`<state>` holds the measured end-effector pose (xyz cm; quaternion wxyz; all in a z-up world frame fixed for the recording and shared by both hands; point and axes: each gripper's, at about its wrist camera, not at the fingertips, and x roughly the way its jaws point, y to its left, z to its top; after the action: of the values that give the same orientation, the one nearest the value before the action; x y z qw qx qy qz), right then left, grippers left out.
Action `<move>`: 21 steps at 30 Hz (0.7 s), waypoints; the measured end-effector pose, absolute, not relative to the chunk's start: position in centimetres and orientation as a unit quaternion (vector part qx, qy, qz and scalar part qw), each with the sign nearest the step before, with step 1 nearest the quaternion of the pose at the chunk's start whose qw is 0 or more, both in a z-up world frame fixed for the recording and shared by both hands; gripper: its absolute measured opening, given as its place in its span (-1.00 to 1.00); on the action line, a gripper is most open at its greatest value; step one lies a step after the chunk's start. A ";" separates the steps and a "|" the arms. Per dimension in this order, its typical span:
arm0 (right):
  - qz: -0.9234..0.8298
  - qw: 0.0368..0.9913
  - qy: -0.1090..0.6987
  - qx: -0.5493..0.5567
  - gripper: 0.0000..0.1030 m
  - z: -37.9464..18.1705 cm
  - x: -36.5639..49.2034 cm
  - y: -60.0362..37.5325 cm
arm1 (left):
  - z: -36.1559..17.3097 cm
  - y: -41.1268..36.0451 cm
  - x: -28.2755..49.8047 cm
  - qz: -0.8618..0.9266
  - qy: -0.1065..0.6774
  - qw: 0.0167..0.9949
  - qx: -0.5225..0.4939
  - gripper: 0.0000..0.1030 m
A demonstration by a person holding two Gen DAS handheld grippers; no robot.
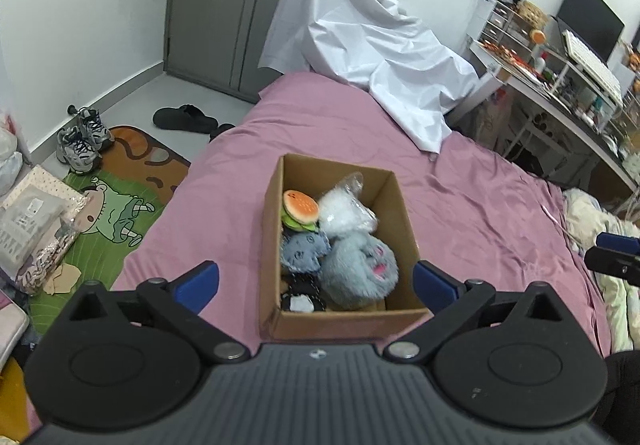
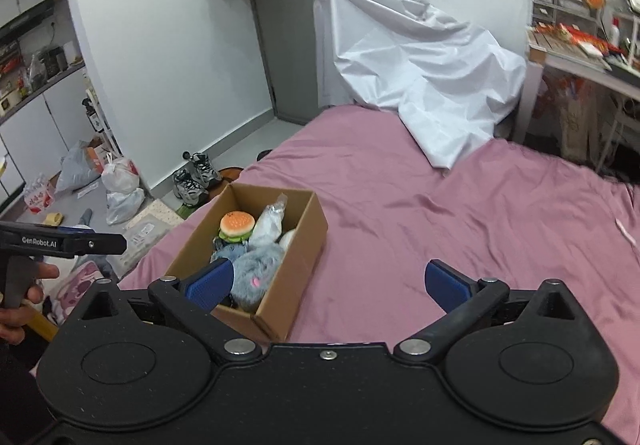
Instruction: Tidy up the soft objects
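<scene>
Cardboard box (image 1: 402, 229) on a pink bed (image 1: 224, 181) holds soft toys, a burger plush (image 1: 301, 206) on top, while the left gripper (image 1: 316, 283) and right gripper (image 2: 330, 281) hover nearby, fingers spread wide and empty.

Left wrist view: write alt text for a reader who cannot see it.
An open cardboard box of plush toys, a burger toy among them, sits on a pink bed. The left gripper, open and empty, is in front of it.
</scene>
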<state>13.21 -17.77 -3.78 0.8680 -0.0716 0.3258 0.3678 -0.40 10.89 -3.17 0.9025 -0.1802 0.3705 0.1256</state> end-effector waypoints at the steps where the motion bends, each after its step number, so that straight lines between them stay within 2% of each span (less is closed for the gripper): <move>1: 0.366 0.867 0.330 -0.067 1.00 -3.8 13.1 -18.2 | -3.0 10.6 -0.5 0.124 0.372 0.903 -0.177 0.98; 21: 0.357 0.866 0.350 -0.015 1.00 -2.6 9.6 -22.7 | 0.4 5.9 -3.5 0.105 0.384 0.903 -0.161 0.99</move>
<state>9.57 -22.69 -2.61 0.8660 -0.0145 0.3498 0.3570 -3.52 5.87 0.39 0.9031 -0.1613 0.3839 0.1048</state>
